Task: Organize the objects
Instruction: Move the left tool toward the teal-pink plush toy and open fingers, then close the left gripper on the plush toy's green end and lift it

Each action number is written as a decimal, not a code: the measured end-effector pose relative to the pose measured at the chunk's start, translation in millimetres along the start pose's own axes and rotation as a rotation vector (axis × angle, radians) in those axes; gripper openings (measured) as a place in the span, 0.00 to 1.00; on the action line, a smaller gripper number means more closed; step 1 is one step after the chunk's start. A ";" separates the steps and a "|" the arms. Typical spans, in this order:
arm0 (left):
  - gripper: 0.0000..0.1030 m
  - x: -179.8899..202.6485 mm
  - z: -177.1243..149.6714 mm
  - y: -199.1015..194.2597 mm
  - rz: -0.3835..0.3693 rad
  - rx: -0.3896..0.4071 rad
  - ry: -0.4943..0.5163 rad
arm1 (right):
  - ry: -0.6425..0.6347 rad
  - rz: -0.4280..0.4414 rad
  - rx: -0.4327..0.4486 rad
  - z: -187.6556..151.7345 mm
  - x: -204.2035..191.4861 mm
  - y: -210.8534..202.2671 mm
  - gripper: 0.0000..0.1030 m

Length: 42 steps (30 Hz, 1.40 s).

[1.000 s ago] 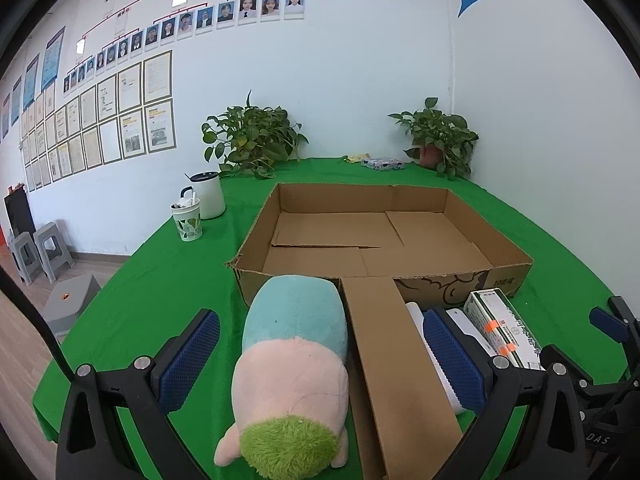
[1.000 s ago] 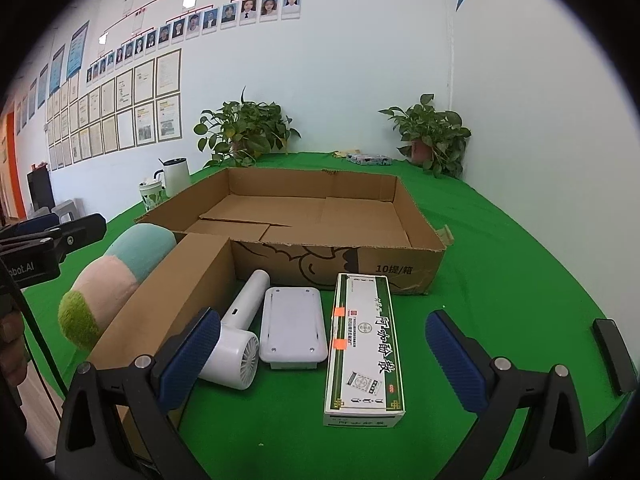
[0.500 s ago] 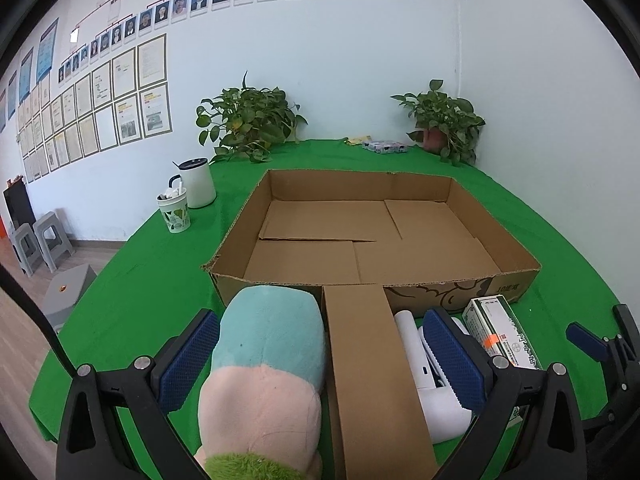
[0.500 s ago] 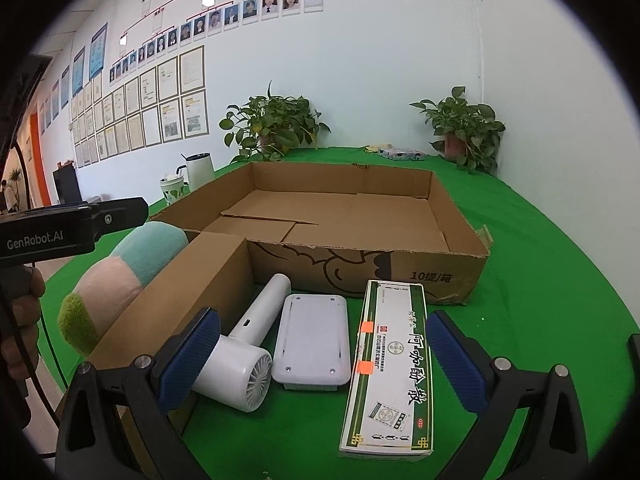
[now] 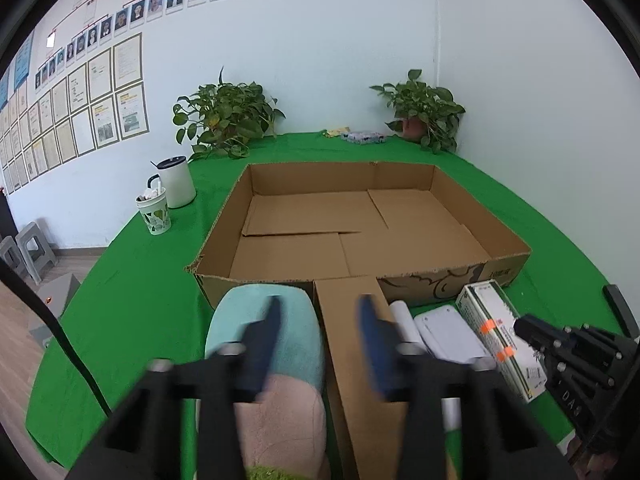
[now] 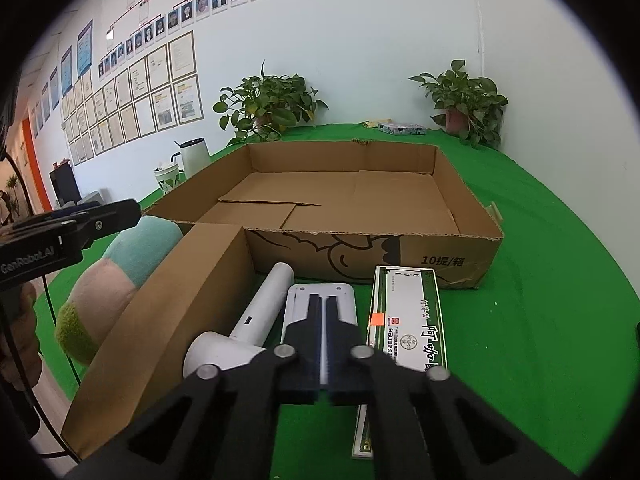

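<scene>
A shallow open cardboard box [image 5: 460, 200] [image 6: 468, 216] lies on the green table, its front flap [image 5: 356, 344] [image 6: 172, 320] folded out toward me. A teal, pink and green plush toy [image 5: 280, 360] [image 6: 120, 268] lies left of the flap. Right of the flap lie a white hair dryer [image 6: 256, 312], a flat white device [image 6: 320, 300] and a long green-and-white carton [image 6: 412, 320] [image 5: 496, 328]. My left gripper [image 5: 318, 312] is partly closed and blurred above the plush and the flap, holding nothing. My right gripper [image 6: 324, 320] is shut and empty above the white device.
A white kettle [image 5: 174, 182] and a patterned cup [image 5: 154, 212] stand on the table's left. Two potted plants [image 5: 228, 120] [image 5: 424, 112] and small packets [image 5: 362, 136] sit along the back wall. Grey stools [image 5: 28, 244] stand on the floor at left.
Both grippers' jaws have moved inward from wide open. The right one is now shut, the left one is narrower and blurred. Both cameras have risen and tilted slightly.
</scene>
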State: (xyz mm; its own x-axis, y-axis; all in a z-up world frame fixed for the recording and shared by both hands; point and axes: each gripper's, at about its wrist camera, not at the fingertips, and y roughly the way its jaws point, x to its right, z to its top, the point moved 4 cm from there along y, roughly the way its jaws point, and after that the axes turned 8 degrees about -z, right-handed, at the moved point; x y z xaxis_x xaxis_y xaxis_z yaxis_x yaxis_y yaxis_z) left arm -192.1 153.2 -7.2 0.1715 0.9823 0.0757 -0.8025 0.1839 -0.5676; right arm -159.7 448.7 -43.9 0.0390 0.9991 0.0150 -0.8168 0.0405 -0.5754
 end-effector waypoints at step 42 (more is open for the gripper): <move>0.98 -71.3 -26.5 -150.6 0.125 0.156 -0.230 | 0.018 0.181 -0.081 25.8 -37.7 -30.1 0.95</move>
State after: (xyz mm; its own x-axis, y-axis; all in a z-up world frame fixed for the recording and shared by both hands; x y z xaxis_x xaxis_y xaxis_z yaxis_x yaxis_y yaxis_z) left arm -68.3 54.5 51.1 -0.0538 0.9768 0.2074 -0.8904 0.0472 -0.4528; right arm -151.4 410.1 -6.1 -0.0929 0.9897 -0.1090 -0.7624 -0.1411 -0.6316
